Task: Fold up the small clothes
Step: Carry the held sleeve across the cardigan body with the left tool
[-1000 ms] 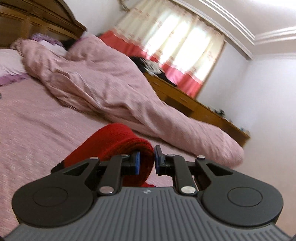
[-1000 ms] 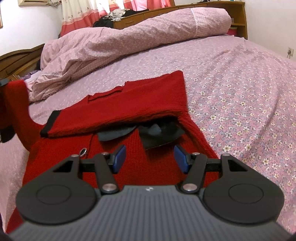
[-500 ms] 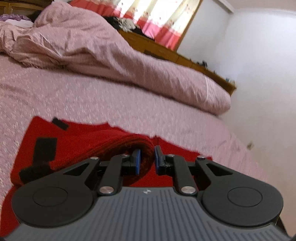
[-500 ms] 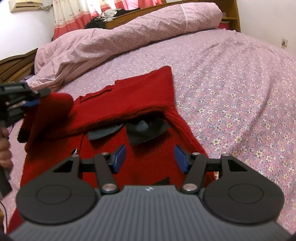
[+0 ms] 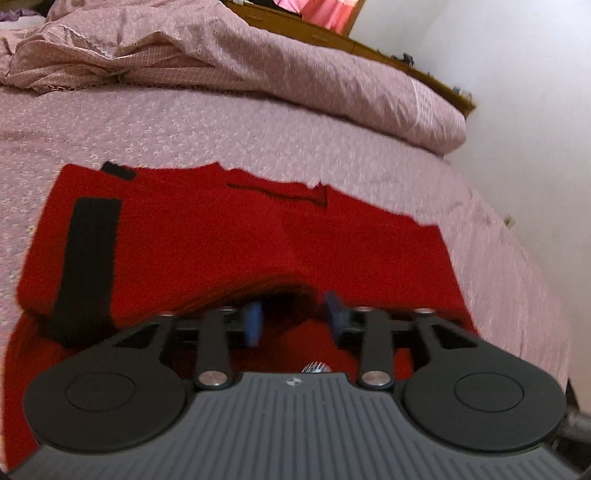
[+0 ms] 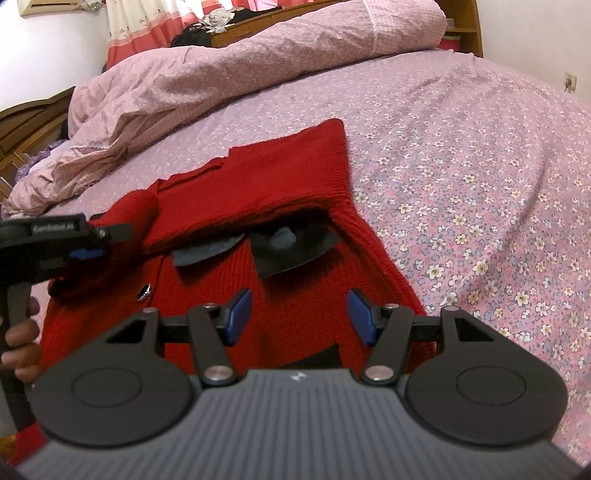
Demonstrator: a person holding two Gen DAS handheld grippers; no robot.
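A small red knitted sweater [image 6: 280, 192] with black cuffs lies on the pink flowered bedsheet [image 6: 480, 177]. In the left wrist view the sweater [image 5: 236, 236] lies with a sleeve folded across it, black cuff [image 5: 88, 258] at the left. My left gripper [image 5: 293, 317] is open, jaws apart just over the folded sleeve edge, holding nothing. It also shows in the right wrist view [image 6: 86, 245] at the sweater's left side. My right gripper [image 6: 299, 314] is open and empty above the sweater's lower body, near dark inner patches [image 6: 291, 247].
A rumpled pink duvet [image 6: 229, 74] lies along the far side of the bed. A wooden headboard [image 6: 26, 122] is at the left, wooden furniture and curtains [image 6: 147, 26] behind. A white wall [image 5: 517, 92] borders the bed's right side.
My left gripper carried the sleeve rightward and down across the sweater, then opened and let it go. My right gripper stayed open and shifted slightly.
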